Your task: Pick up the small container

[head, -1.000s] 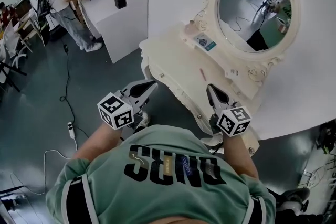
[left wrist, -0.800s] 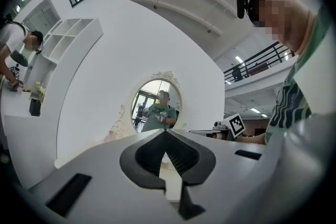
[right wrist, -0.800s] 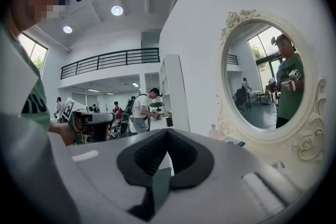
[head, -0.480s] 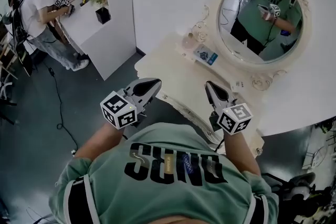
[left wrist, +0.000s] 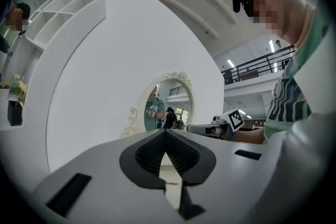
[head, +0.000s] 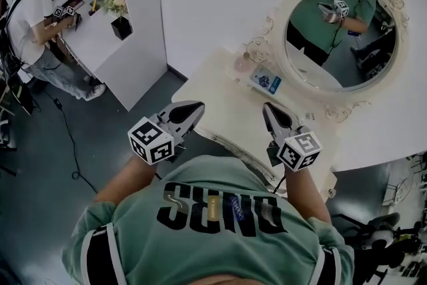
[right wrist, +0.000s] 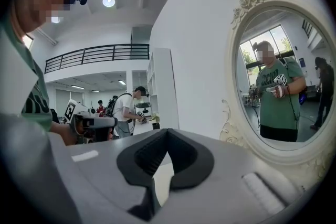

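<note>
The small container (head: 241, 64) looks like a pale pink, roundish pot, too small to show any long axis. It stands at the back of the counter (head: 220, 98), just beside the lower-left scroll of the mirror (head: 341, 37), with a blue-printed card (head: 265, 82) next to it. The left tool (head: 189, 111) and the right tool (head: 271, 114) hover at the counter's edge farthest from the mirror, both with jaws together and nothing between them. The pot lies ahead, between the two, and the right tool seems somewhat nearer.
</note>
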### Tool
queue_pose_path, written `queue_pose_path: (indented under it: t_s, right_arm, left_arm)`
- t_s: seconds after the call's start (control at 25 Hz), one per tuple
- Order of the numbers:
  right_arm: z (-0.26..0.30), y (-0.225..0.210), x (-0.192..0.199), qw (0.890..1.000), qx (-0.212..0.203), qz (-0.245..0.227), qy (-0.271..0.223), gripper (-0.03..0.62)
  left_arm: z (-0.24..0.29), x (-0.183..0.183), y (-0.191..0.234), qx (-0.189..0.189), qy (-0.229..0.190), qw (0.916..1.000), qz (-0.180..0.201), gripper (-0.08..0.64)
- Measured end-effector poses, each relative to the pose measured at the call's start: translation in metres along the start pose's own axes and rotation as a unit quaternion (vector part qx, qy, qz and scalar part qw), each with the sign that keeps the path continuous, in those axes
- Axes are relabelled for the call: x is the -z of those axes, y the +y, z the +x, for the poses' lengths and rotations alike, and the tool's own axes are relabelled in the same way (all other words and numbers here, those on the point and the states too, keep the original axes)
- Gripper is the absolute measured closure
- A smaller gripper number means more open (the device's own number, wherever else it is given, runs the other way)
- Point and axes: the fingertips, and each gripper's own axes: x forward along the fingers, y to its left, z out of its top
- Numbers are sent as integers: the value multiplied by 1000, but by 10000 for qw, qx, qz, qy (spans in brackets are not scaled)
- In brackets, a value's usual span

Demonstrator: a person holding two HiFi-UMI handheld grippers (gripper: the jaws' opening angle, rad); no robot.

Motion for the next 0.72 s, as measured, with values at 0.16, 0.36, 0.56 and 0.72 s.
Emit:
queue_pose_path:
  t_s: [0.16,0.36,0.56,0.72]
  right_arm:
    - [10,-15,5,10000,10,3,90,583]
    - [13,-43,8,9998,-80,13,183,583]
    - [3,-88,15,9987,-444,1,260,583]
    - [-14,-143,28,9957,-852,91,348,583]
  left_arm:
    - [15,5,12,31,66,10000,-54,557]
    - [47,10,16,-11,94,9999,-55,557]
    - [100,25,9,-285,216,9994,26,557]
    - [158,41,-2,-767,193,9967,-198,557]
